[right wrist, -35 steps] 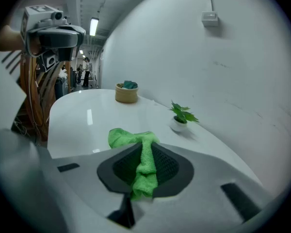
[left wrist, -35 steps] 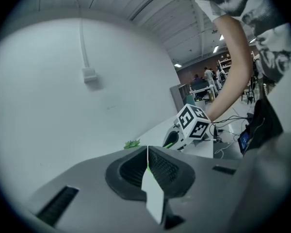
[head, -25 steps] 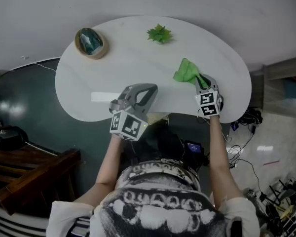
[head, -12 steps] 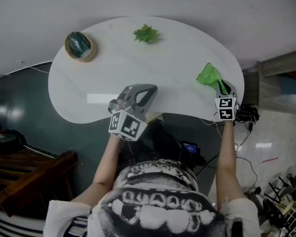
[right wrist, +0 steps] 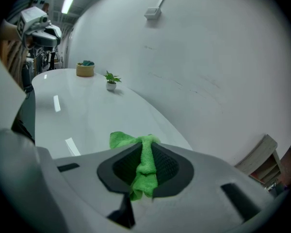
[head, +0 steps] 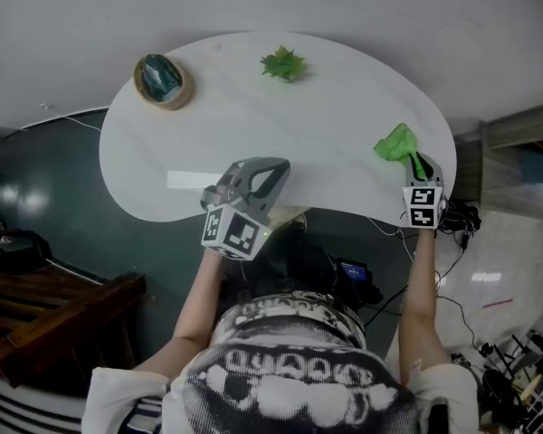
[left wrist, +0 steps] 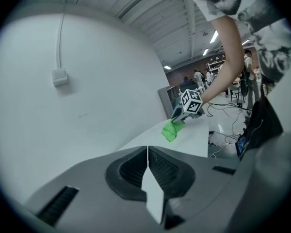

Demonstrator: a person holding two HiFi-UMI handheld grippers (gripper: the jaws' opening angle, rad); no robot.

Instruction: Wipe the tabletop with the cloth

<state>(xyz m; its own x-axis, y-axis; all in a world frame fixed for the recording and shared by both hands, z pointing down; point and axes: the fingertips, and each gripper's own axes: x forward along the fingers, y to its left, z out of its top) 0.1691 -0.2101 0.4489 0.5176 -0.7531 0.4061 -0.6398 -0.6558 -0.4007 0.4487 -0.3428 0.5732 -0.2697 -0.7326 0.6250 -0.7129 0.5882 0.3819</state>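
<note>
The green cloth (head: 396, 143) lies bunched on the right end of the white oval tabletop (head: 253, 125). My right gripper (head: 417, 166) is shut on the green cloth (right wrist: 144, 166), which is pinched between the jaws and spills out ahead onto the tabletop (right wrist: 87, 115). My left gripper (head: 253, 177) hovers over the table's near edge, shut with nothing between its jaws. In the left gripper view the jaws (left wrist: 148, 171) meet, and the cloth (left wrist: 172, 130) shows far off under the right gripper's marker cube.
A small potted plant (head: 282, 63) stands at the table's far edge, and a round bowl (head: 163, 80) with something teal in it sits at the far left. Cables lie on the floor at the right. A dark wooden bench (head: 54, 319) is at lower left.
My right gripper has dragged the cloth from the table's middle right out to the right end. The left gripper has stayed put.
</note>
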